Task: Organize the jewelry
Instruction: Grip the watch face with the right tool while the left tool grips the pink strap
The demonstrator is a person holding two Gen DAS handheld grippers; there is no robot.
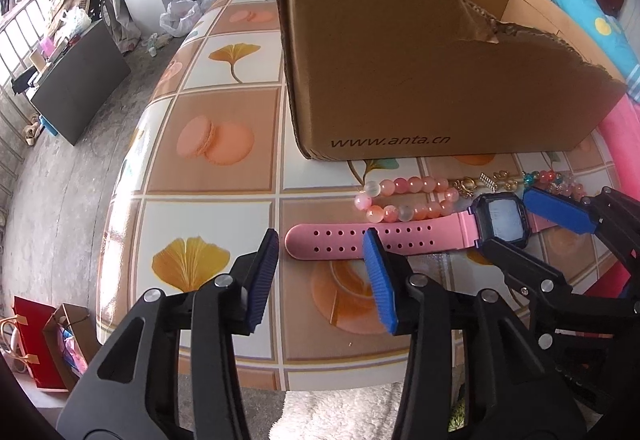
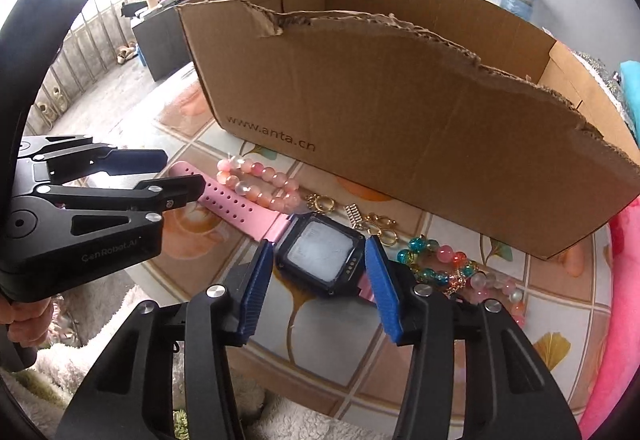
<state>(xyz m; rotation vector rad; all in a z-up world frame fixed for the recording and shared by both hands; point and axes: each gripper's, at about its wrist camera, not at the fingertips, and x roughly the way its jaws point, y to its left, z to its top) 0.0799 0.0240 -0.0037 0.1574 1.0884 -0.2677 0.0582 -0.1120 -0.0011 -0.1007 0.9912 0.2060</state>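
A pink watch with a black square face lies flat on the patterned table. My right gripper is open, its blue pads on either side of the watch face; it also shows in the left wrist view. My left gripper is open over the free end of the strap; it also shows in the right wrist view. A pink bead bracelet lies behind the strap. Gold rings and a multicoloured bead bracelet lie to the right. A torn cardboard box stands behind them all.
The table edge is near me, with a fluffy white cloth below it. A pink cushion lies at the right. A dark cabinet and bags stand on the floor at the left.
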